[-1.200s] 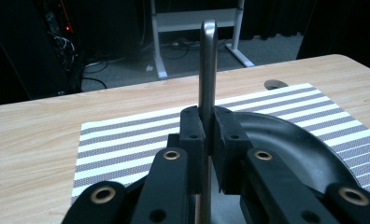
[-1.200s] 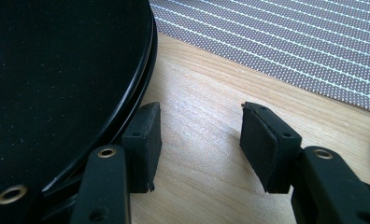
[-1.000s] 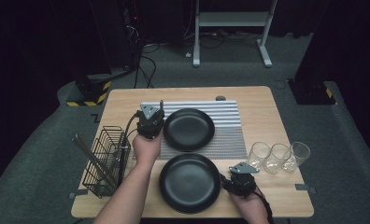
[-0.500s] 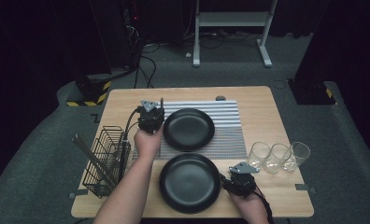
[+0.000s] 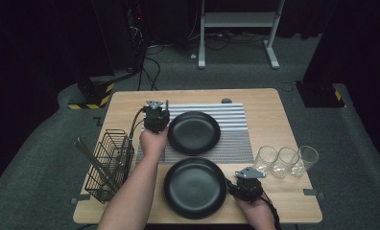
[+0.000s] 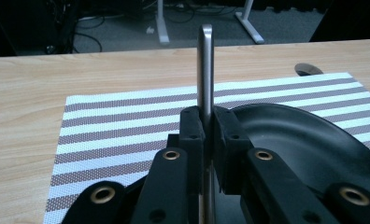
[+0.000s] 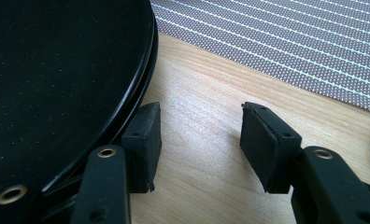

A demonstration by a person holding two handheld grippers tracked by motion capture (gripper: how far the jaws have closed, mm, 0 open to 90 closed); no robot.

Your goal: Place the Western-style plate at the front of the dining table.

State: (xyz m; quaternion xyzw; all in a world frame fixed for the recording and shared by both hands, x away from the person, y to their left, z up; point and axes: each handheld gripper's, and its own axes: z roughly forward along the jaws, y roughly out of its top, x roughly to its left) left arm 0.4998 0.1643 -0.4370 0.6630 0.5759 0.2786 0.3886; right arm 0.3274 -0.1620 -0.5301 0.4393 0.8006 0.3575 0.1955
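The worktop (image 5: 269, 108) is filling mid-frame, carrying a striped mat (image 5: 236, 122) and two black plates. The left hand-held gripper (image 5: 155, 114) is clamping an upright metal utensil (image 6: 205, 65) over the mat's left edge. The right hand-held gripper (image 7: 199, 135) is resting half-open, holding nothing, beside the near plate (image 5: 195, 187).

We see bare tabletop (image 5: 125, 103) left of the placemat (image 5: 236, 125); the far plate (image 5: 194, 132), near plate (image 5: 195, 187), basket (image 5: 106, 165) and glasses (image 5: 286, 160) crowd the rest.
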